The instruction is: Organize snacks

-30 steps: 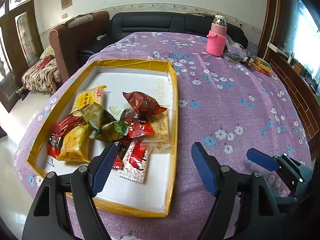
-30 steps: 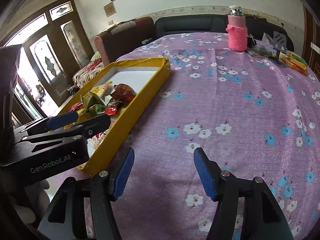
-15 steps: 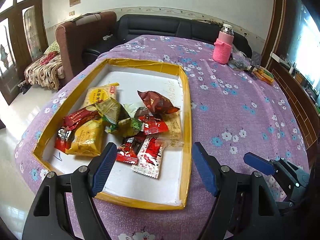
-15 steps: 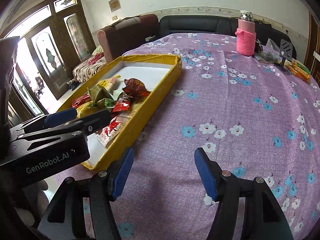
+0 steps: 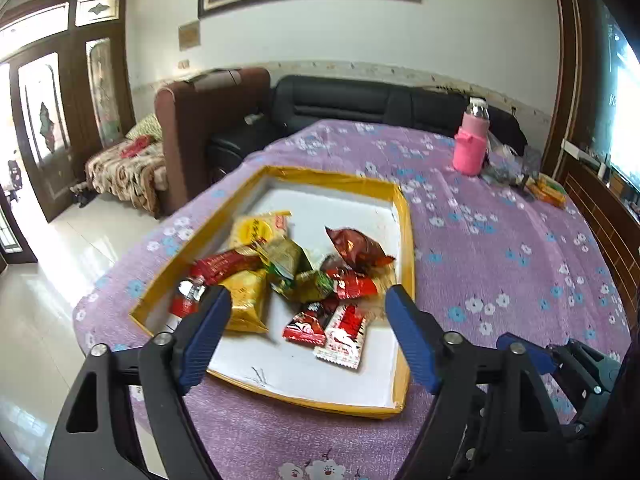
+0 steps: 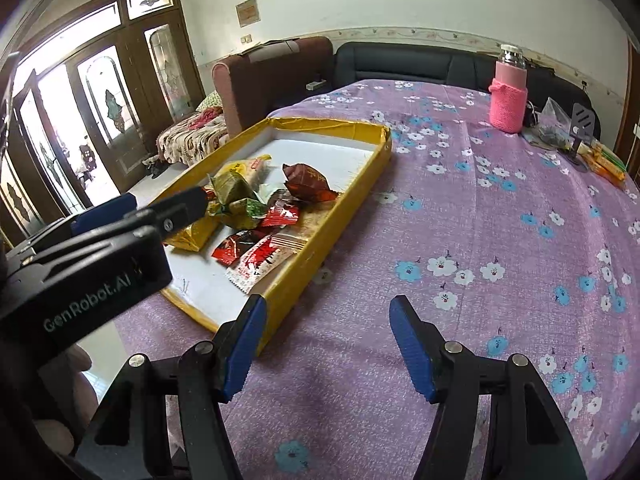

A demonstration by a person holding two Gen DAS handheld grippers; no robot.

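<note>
A yellow-rimmed tray (image 5: 406, 240) with a white floor sits on the purple flowered tablecloth and holds a pile of snack packets: a dark red bag (image 5: 356, 246), yellow packets (image 5: 256, 230), green packets (image 5: 286, 258) and red-and-white sachets (image 5: 344, 334). My left gripper (image 5: 308, 320) is open and empty, raised above the tray's near end. My right gripper (image 6: 326, 330) is open and empty over the bare cloth right of the tray (image 6: 352, 204). The pile also shows in the right wrist view (image 6: 260, 208).
A pink-sleeved bottle (image 5: 470, 148) stands at the table's far side, with small packets and clutter (image 6: 600, 160) by the far right edge. A black sofa (image 5: 360, 100) and a brown armchair (image 5: 200, 120) stand behind the table. The floor lies to the left.
Both grippers have pulled back and risen, so the tray and table look farther off and more of the room shows. Both stay open. The snacks have not moved.
</note>
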